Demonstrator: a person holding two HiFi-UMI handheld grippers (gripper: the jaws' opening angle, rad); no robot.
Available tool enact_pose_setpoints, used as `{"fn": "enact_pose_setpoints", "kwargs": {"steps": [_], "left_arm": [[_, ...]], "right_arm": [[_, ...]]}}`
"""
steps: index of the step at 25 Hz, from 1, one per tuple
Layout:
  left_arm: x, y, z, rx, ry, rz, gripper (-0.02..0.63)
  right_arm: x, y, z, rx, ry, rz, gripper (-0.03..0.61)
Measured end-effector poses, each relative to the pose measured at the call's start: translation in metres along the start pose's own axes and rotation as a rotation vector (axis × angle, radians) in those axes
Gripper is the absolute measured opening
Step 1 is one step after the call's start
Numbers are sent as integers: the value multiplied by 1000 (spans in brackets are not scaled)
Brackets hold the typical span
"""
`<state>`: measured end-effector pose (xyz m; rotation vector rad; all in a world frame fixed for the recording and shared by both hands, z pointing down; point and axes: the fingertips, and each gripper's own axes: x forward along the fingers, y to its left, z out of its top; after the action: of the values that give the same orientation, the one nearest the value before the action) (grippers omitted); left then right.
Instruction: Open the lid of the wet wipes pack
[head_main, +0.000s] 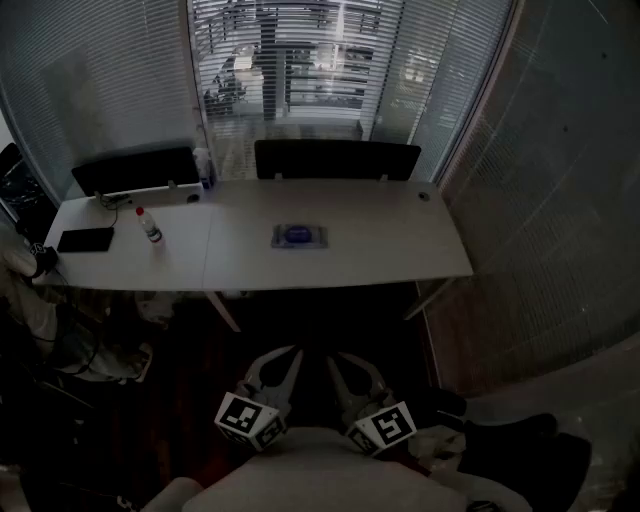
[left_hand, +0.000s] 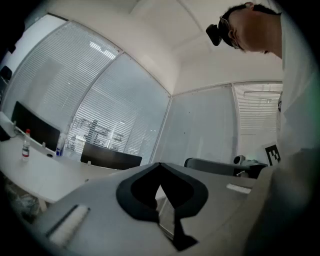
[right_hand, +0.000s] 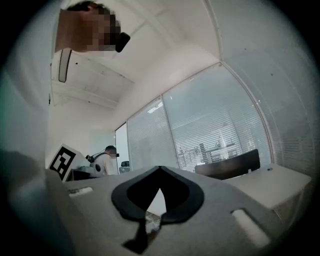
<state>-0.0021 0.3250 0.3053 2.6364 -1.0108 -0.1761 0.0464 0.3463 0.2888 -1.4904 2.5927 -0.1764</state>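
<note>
Sitting distant, wipes pack (head_main: 298, 236) looks indistinct.

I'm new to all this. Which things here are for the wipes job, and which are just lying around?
For the job: wet wipes pack, mid-table; left gripper and right gripper, both shut, short of the table.
Lying about: small white bottle; flat black device; dark chair behind the table.
</note>
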Motion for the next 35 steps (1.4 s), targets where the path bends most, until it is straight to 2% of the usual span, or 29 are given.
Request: {"fn": "enact_pose_setpoints", "kwargs": {"steps": [7, 16, 21, 26, 35], "left_arm": [[0, -2, 2, 6, -19, -6, 3], [3, -8, 2, 21, 4, -8, 3], [10, -15, -1, 3, 8, 8, 3], [23, -29, -7, 28, 19, 4, 3], [51, -60, -21, 21, 22, 11, 3]], "right_arm": [[-2, -5, 6, 57, -22, -4, 0], [-5, -5, 8, 26, -15, 13, 0], [-12, -15, 10, 31, -21, 23, 0], [-25, -30, 11, 49, -22, 21, 0], [-57, -62, 14, 59, -37, 18, 0]]}}
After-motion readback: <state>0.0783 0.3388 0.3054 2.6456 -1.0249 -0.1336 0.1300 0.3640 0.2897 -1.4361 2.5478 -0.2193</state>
